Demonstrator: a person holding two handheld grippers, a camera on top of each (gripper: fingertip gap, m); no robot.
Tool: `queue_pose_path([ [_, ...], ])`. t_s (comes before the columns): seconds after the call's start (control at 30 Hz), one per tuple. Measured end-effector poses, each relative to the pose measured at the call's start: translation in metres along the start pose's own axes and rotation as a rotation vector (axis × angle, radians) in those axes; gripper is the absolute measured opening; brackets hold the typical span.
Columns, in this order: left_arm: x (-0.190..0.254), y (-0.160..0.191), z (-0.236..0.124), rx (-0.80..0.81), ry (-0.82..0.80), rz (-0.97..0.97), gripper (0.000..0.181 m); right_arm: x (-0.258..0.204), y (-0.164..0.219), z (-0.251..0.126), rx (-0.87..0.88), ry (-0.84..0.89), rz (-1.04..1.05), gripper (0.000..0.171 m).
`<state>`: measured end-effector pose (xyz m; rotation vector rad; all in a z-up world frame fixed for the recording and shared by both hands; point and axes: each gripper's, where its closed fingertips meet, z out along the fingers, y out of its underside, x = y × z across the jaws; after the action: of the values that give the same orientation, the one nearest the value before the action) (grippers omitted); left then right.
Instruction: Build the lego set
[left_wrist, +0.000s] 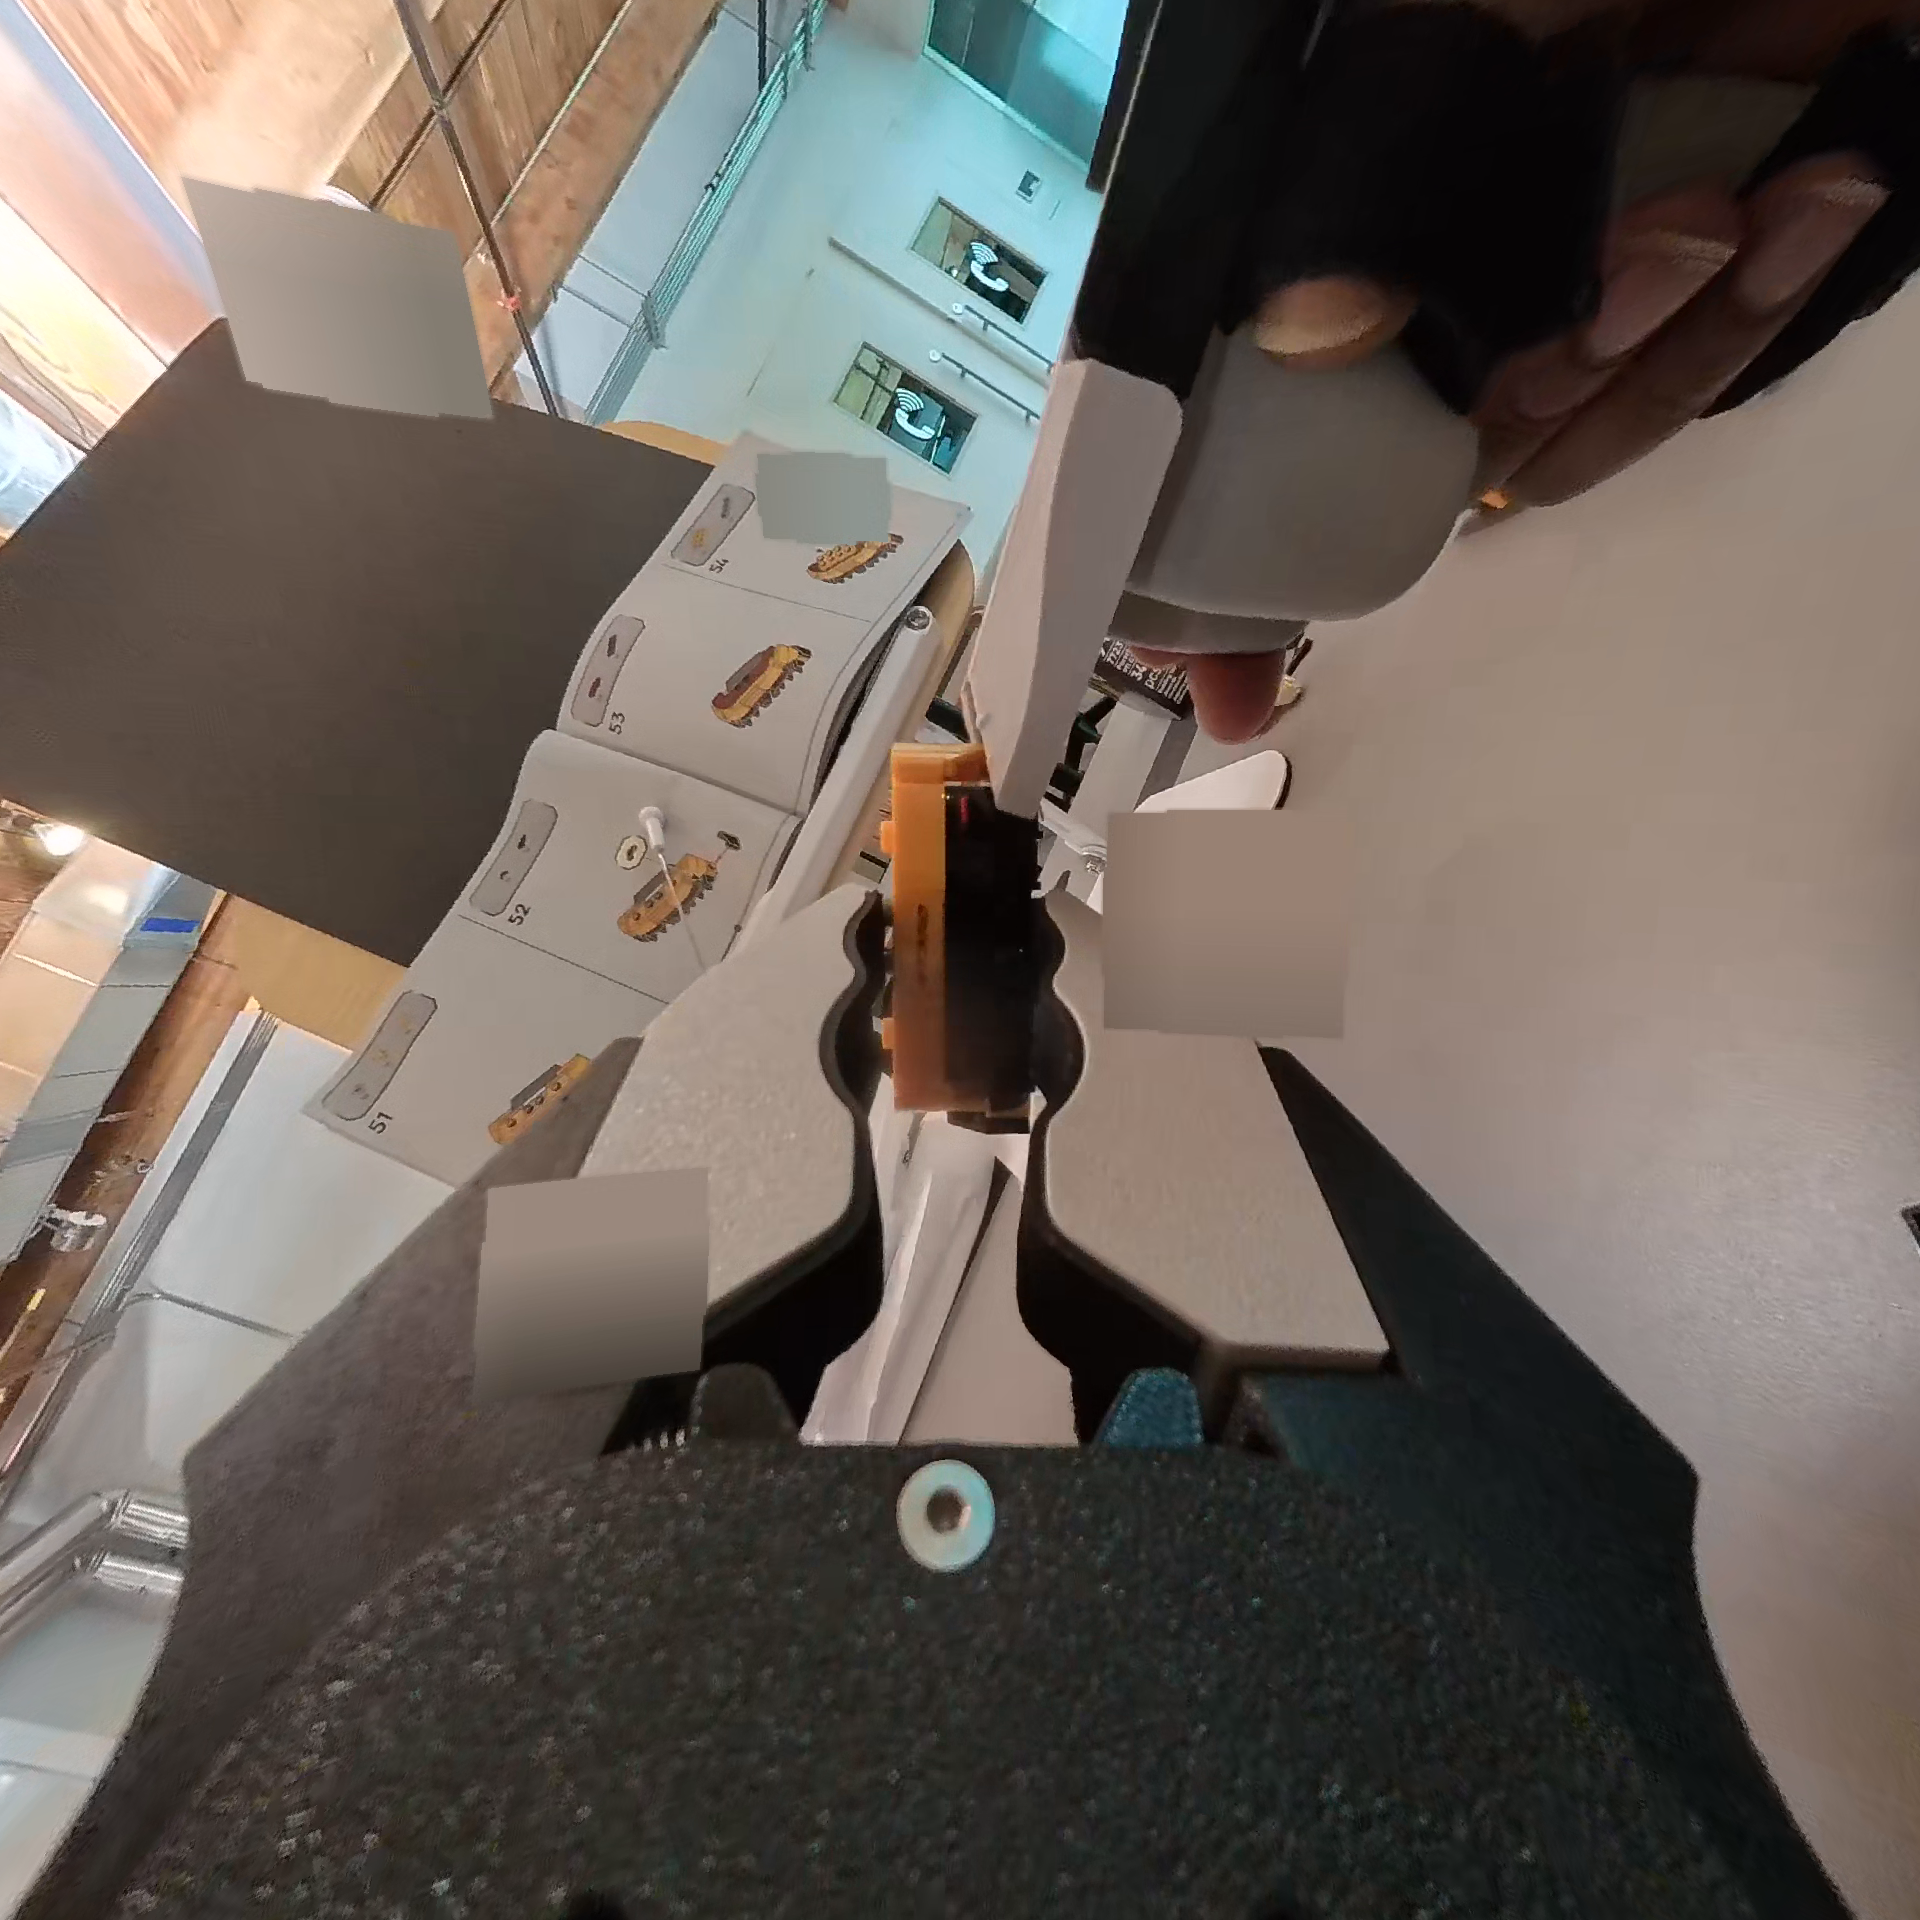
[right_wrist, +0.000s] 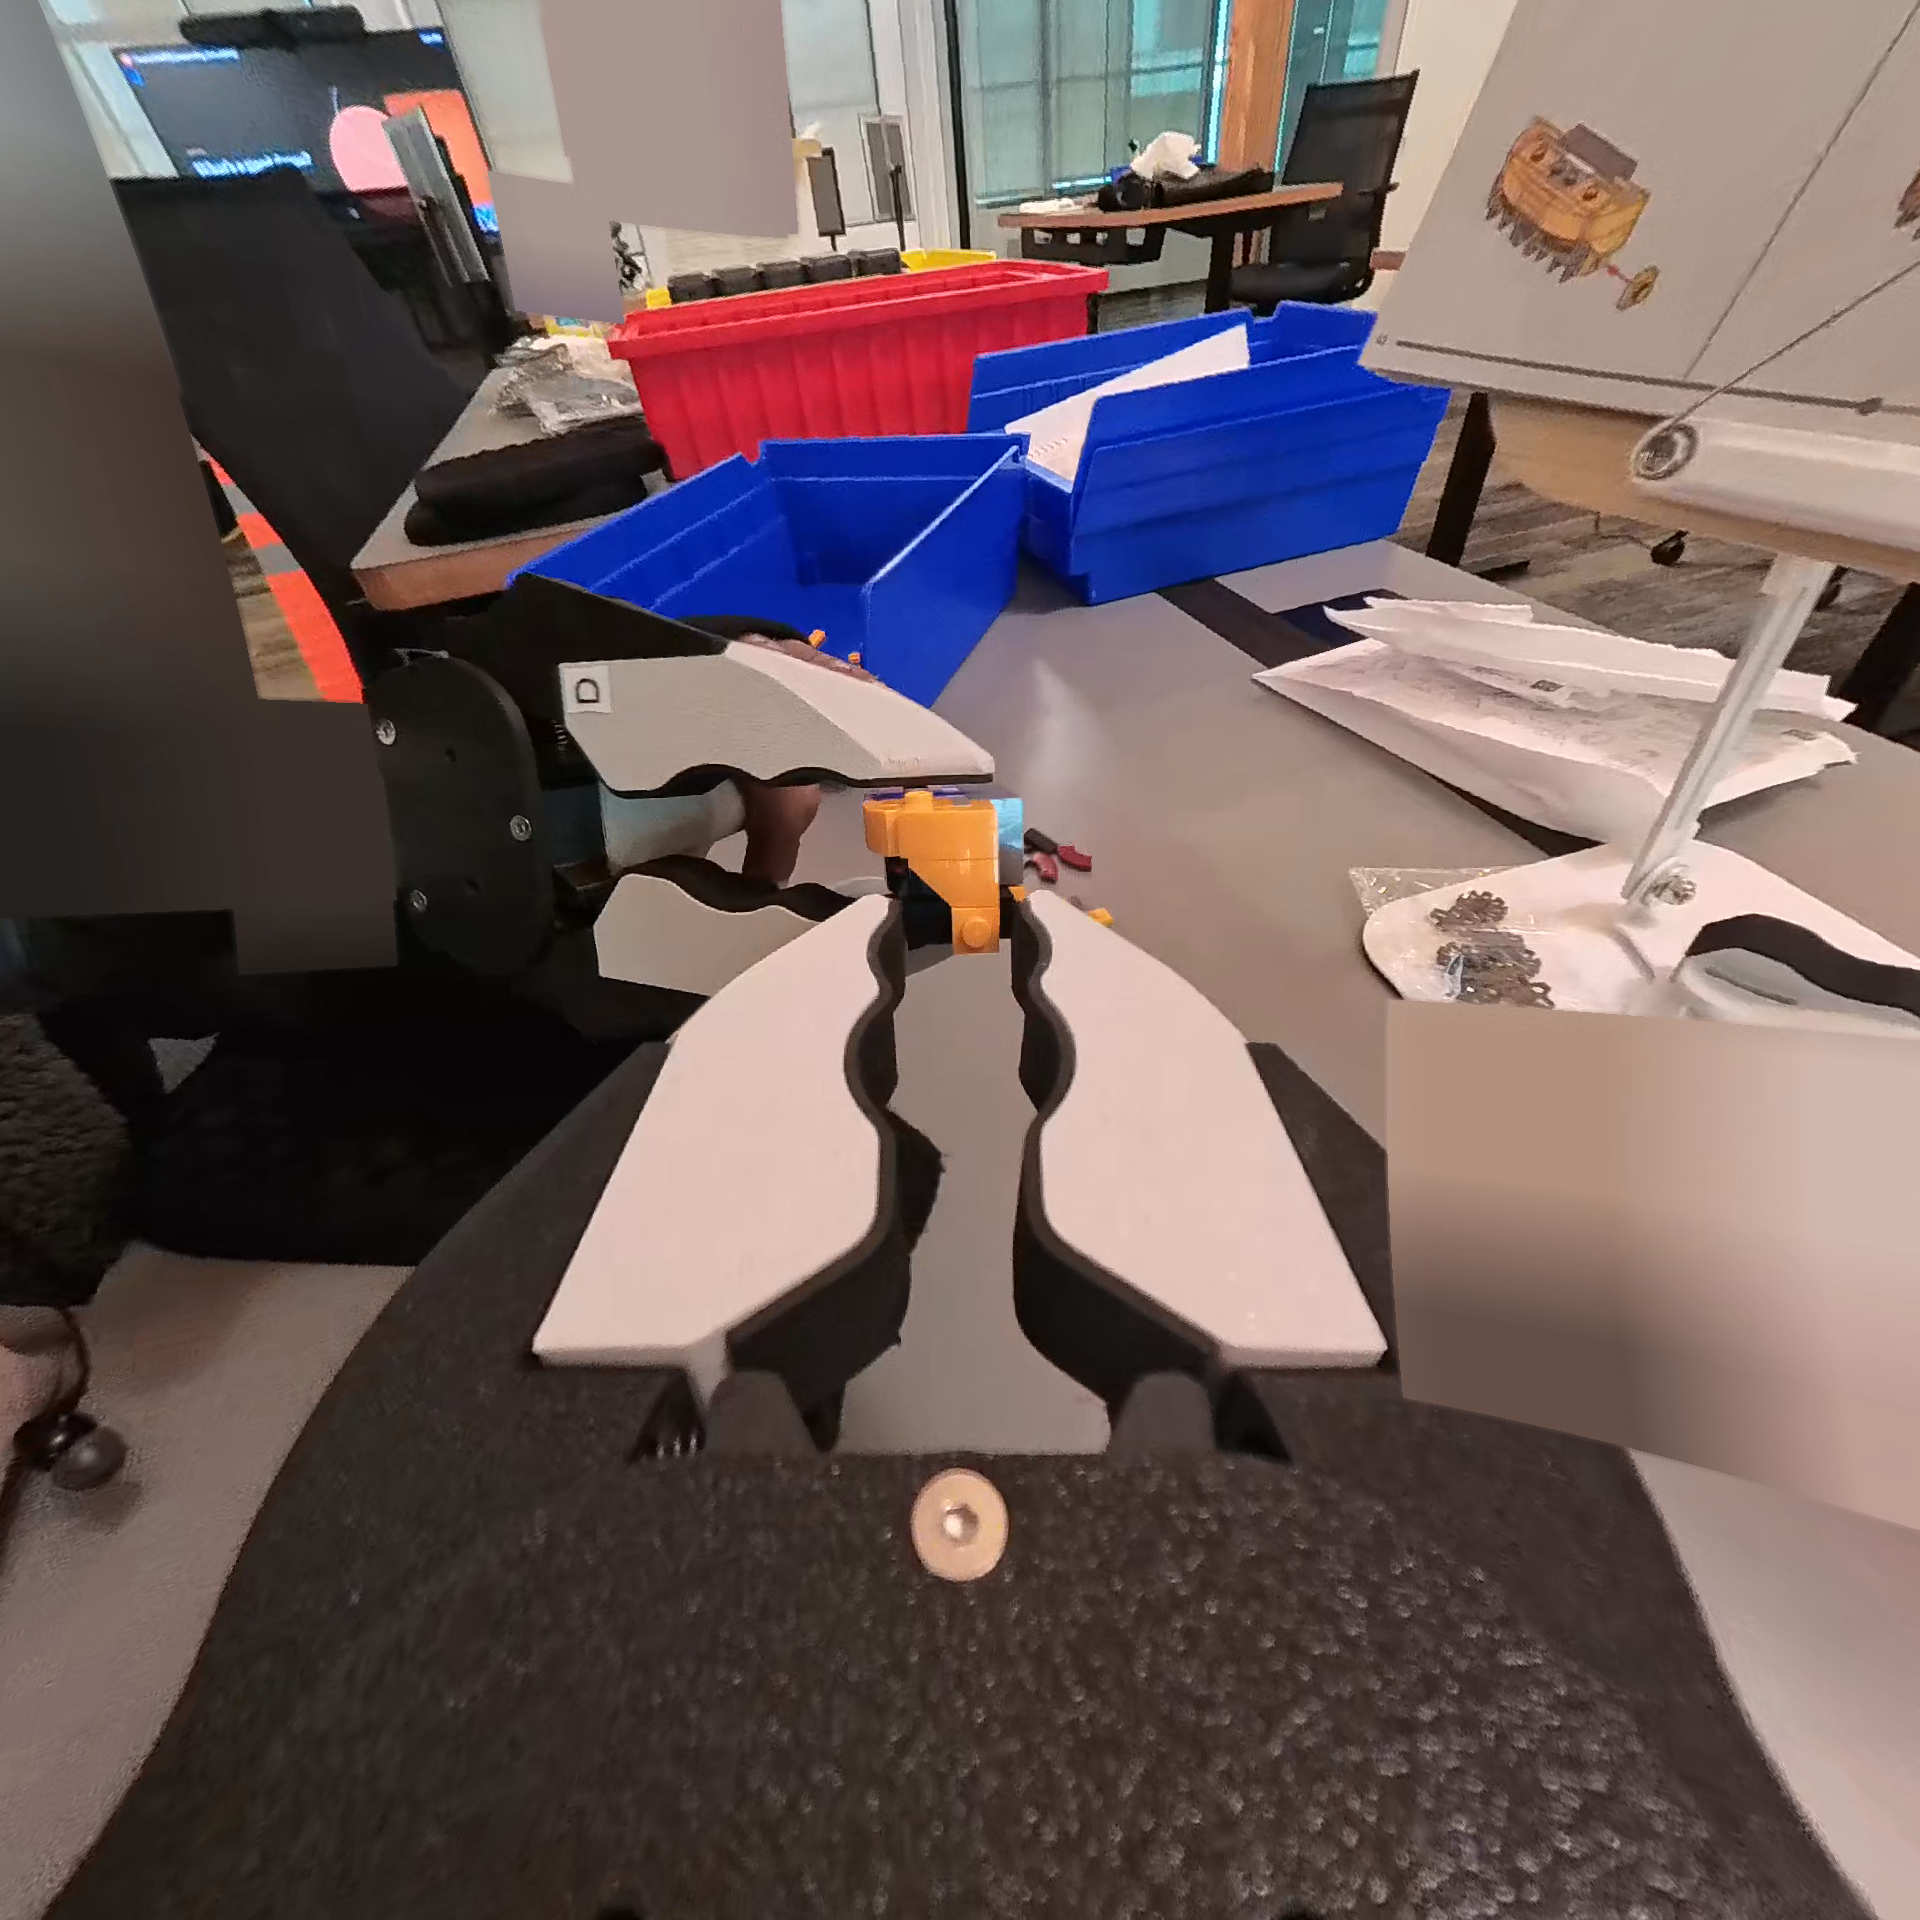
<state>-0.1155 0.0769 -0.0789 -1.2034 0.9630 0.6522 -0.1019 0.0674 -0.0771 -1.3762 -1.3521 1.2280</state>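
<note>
A small orange and black lego assembly (left_wrist: 935, 935) (right_wrist: 951, 868) is held in the air above the grey table (right_wrist: 1195, 769). My left gripper (left_wrist: 956, 935) is shut on it, one finger on the orange side and one on the black side. In the right wrist view the left gripper (right_wrist: 894, 831) comes in from the left, with fingers above and below the assembly. My right gripper (right_wrist: 958, 920) has its tips closed on either side of the assembly's lower part. In the left wrist view one right finger (left_wrist: 1039, 623) touches the black end, and the other is hidden.
An open instruction booklet (left_wrist: 665, 748) (right_wrist: 1662, 208) stands on a white holder. Two blue bins (right_wrist: 831, 540) (right_wrist: 1226, 468) and a red bin (right_wrist: 852, 353) sit at the back. Loose papers (right_wrist: 1558, 707), a bag of small dark parts (right_wrist: 1475, 945) and loose pieces (right_wrist: 1060, 857) lie on the table.
</note>
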Motion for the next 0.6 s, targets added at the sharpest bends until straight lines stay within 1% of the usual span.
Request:
queue_pose_path([
  [0.23, -0.001, 0.0, -0.002, -0.003, -0.006, 0.036, 0.025, -0.001, 0.001, 0.001, 0.014, -0.003, 0.009, 0.019],
  [0.33, 0.002, 0.002, -0.001, 0.013, 0.02, -0.018, 0.025, 0.0, 0.003, 0.001, -0.003, 0.007, 0.004, 0.019],
  [0.37, 0.003, 0.002, 0.0, 0.03, 0.038, -0.074, 0.026, 0.0, 0.003, 0.001, -0.008, 0.007, 0.001, 0.019],
  [0.4, 0.005, 0.002, 0.0, 0.053, 0.073, -0.171, 0.026, -0.002, 0.002, 0.0, -0.015, 0.001, -0.01, 0.021],
  [0.47, 0.01, 0.0, -0.001, 0.13, 0.197, -0.409, 0.026, -0.009, -0.004, -0.002, -0.001, -0.025, -0.034, 0.037],
  [0.6, 0.008, -0.022, -0.013, 0.386, 0.456, -0.876, 0.026, -0.018, -0.02, -0.01, 0.069, -0.017, -0.13, 0.038],
])
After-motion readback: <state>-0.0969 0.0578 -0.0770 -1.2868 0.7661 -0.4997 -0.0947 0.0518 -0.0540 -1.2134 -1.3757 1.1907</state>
